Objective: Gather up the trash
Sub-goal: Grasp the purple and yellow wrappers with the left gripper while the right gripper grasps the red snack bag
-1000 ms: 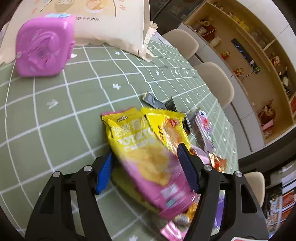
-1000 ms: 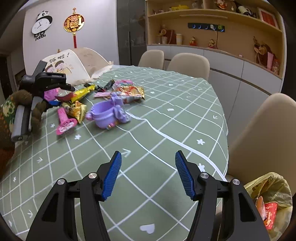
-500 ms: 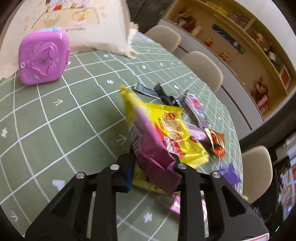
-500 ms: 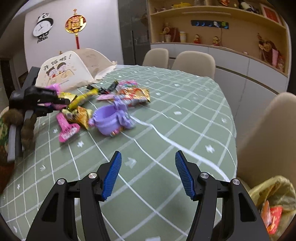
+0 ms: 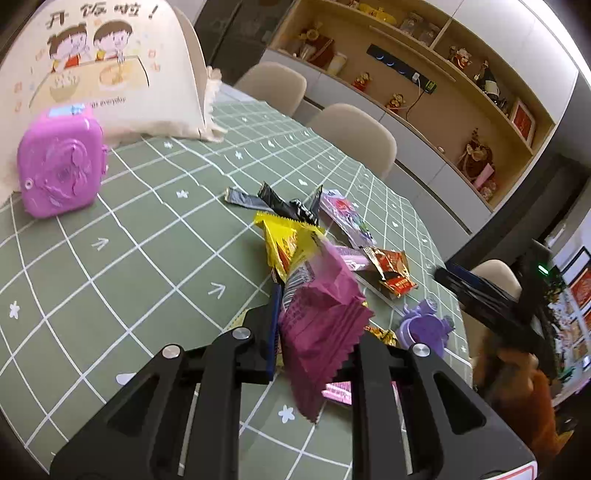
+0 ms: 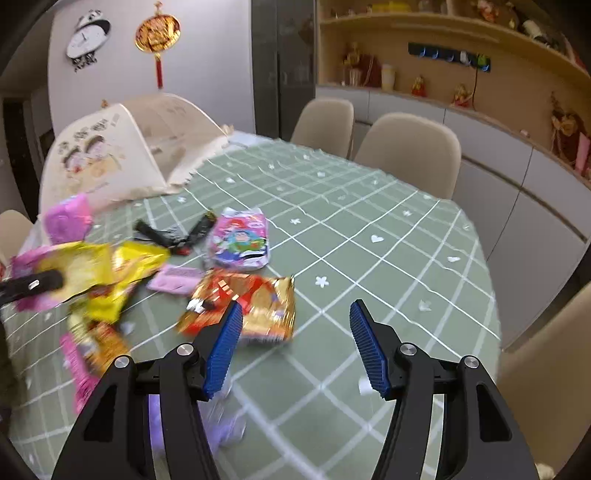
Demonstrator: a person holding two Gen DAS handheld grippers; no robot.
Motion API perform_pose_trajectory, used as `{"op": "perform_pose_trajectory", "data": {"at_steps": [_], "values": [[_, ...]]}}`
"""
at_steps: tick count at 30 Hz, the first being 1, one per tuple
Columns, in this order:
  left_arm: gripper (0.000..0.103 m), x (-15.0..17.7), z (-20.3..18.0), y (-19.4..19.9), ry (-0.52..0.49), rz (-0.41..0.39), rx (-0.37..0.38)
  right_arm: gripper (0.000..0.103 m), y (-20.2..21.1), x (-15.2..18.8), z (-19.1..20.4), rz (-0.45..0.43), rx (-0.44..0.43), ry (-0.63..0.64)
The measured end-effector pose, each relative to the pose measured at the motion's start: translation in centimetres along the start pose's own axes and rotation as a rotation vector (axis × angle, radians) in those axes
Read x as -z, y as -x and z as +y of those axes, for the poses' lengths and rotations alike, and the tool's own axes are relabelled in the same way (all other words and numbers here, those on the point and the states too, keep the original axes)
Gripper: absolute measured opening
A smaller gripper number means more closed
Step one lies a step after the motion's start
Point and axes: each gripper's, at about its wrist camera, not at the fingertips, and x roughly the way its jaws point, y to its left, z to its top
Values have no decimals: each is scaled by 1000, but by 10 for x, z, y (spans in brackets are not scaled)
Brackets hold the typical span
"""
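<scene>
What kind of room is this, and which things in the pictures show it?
Most likely a home dining room. A large table with a green checked tablecloth is ringed by beige dining chairs, a wall shelf holds figurines, and a fabric food cover stands on the table.

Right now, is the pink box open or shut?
Shut: the pink box stands on the table, lid closed flat against its body.
</scene>
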Motion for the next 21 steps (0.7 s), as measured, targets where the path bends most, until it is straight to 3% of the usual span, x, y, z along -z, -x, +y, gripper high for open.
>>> {"op": "perform_pose_trajectory", "data": {"at_steps": [9,21], "values": [[15,-2,2,8,-11,-14,6,57,-54,-23,10,114,-64,-39],[15,0,4,1,-8,16,-3,57,-59,-9,26,189,-198,-66]]}}
